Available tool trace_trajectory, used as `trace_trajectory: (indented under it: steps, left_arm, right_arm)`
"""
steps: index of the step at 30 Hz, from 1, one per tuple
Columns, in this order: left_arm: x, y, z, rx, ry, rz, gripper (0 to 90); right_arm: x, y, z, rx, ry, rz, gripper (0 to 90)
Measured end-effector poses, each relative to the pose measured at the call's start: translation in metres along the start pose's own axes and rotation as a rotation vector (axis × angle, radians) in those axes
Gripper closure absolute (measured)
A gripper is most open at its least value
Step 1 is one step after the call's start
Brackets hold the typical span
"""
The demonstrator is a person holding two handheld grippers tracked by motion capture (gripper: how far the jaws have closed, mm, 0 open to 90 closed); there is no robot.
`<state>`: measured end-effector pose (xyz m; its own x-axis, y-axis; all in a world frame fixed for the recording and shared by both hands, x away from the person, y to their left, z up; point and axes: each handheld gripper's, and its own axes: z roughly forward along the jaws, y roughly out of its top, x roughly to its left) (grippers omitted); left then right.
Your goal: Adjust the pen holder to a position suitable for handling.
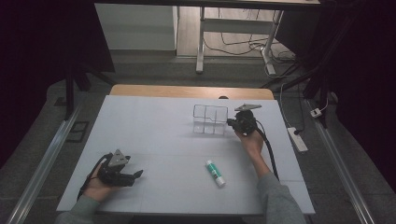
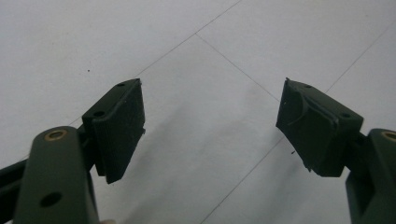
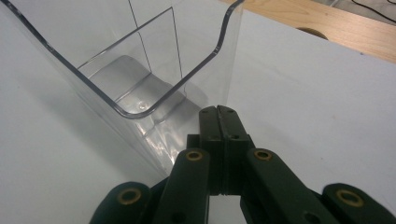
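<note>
A clear plastic organiser (image 1: 211,119) with several compartments stands on the white table (image 1: 163,135), right of the middle. My right gripper (image 1: 230,123) is at its right side. In the right gripper view the jaws are pressed together with nothing between them, and my right gripper (image 3: 218,111) has its tips at the foot of the clear organiser (image 3: 140,88), at one corner. Whether the tips touch the wall I cannot tell. My left gripper (image 1: 136,175) rests near the front left of the table. In its own view my left gripper (image 2: 212,100) is open over bare table.
A white tube with green print (image 1: 215,173) lies on the table in front of my right forearm. A wooden strip (image 1: 191,91) runs along the table's far edge. Beyond it are a desk frame and cables on the floor.
</note>
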<state>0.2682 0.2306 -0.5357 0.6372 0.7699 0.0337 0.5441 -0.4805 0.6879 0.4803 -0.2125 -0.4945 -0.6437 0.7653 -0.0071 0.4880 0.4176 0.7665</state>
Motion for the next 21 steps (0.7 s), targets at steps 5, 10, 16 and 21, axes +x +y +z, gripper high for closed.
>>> trace_trajectory:
  steps: [5, 10, 16, 21]
  left_arm:
    - [0.000, 0.000, 0.000, 0.002, 0.002, 0.002, 23.3]
    - [0.000, 0.000, 0.000, 0.000, 0.000, 0.002, 23.3]
    - [0.000, 0.000, 0.000, 0.001, 0.000, 0.001, 23.4]
    - [0.000, 0.000, 0.001, 0.003, 0.001, 0.002, 23.3]
  right_arm:
    - [0.005, 0.004, 0.006, -0.012, 0.000, -0.001, 89.4]
    - [0.008, 0.007, 0.011, -0.020, 0.010, 0.002, 89.4]
    - [0.013, 0.009, 0.018, -0.015, 0.019, 0.001, 89.4]
    - [0.018, 0.011, 0.022, -0.016, 0.032, -0.003, 89.4]
